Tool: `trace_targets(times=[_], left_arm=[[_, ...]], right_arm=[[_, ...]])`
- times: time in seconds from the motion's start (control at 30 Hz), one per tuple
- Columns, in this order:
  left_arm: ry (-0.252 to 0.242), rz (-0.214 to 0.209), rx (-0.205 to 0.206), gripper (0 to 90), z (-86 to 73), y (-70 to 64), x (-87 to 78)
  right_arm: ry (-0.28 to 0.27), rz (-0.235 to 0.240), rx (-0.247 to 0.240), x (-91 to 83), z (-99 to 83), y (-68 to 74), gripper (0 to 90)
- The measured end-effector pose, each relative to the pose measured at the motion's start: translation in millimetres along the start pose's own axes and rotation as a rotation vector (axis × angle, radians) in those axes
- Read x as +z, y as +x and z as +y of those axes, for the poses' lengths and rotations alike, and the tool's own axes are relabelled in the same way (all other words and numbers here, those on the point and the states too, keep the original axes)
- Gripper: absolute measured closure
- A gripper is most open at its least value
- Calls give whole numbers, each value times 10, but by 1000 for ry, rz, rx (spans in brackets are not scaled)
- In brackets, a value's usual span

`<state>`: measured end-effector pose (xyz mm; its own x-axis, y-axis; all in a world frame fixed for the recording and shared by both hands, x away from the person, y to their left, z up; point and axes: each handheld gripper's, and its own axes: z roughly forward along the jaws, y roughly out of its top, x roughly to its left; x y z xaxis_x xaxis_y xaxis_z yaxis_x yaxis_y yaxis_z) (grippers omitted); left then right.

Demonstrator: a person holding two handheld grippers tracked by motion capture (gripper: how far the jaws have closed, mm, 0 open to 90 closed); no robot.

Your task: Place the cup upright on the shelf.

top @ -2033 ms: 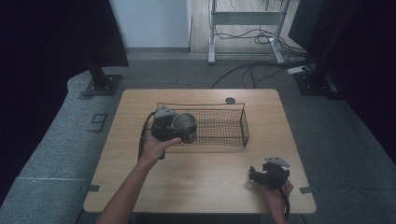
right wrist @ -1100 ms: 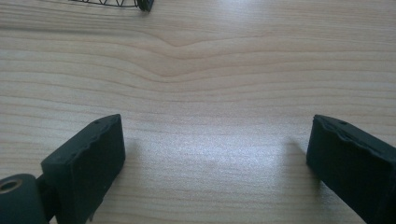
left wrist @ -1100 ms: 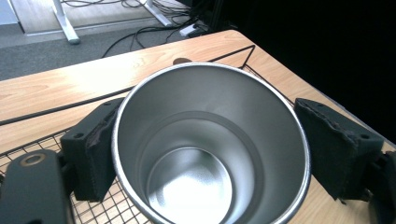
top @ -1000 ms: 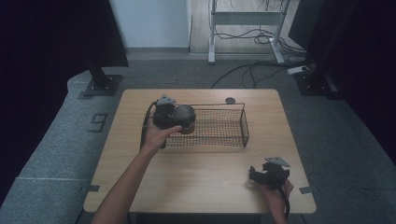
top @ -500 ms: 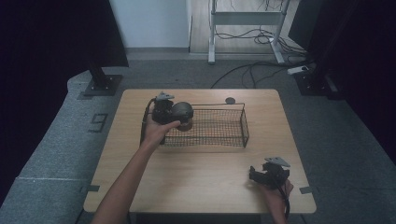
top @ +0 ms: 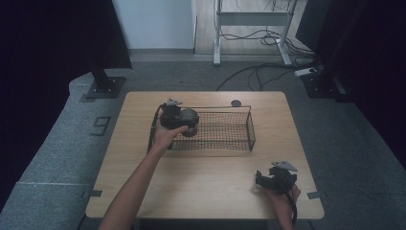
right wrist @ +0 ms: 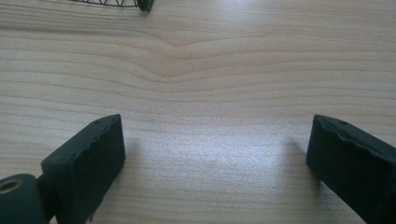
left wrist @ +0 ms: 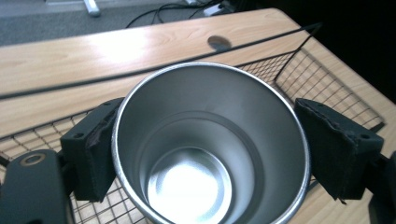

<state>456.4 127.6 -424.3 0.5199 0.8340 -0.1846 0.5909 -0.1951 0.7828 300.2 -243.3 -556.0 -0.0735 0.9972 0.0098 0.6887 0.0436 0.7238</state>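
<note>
Left tool (left wrist: 205, 154) is clamped on a steel cup (left wrist: 210, 149), one black jaw pressed to each side of the cup's wall. We look straight into the cup's open mouth in the left gripper view; its polished inside and round bottom are bare. In the high view the left tool (top: 178, 116) holds the cup (top: 189, 118) at the left end of the wire basket (top: 225, 139), over the basket's mesh and just inside its left wall. We cannot tell whether the cup touches the basket's floor. The basket stands on the far half of the wooden worktop (top: 206, 182), its long side running across it. A small dark round spot (top: 235, 103) lies on the worktop just behind the basket's rear rim.

Our right tool (top: 275, 178) rests low at the near right corner of the worktop, well apart from the basket. In the right gripper view its jaws stand wide apart with bare wood (right wrist: 205, 107) between them, and a corner of the basket (right wrist: 116, 3) shows at the top edge.
</note>
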Motion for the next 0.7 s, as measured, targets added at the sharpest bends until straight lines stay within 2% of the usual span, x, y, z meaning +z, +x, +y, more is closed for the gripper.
trace_targets(times=[0.17,0.7], left_arm=[[22,5,-11,146,-68,49,76],[91,-8,-19,145,-200,-10,323]], right_arm=[[0,0,0,0,0,0,44],[0,0,0,0,0,0,44]])
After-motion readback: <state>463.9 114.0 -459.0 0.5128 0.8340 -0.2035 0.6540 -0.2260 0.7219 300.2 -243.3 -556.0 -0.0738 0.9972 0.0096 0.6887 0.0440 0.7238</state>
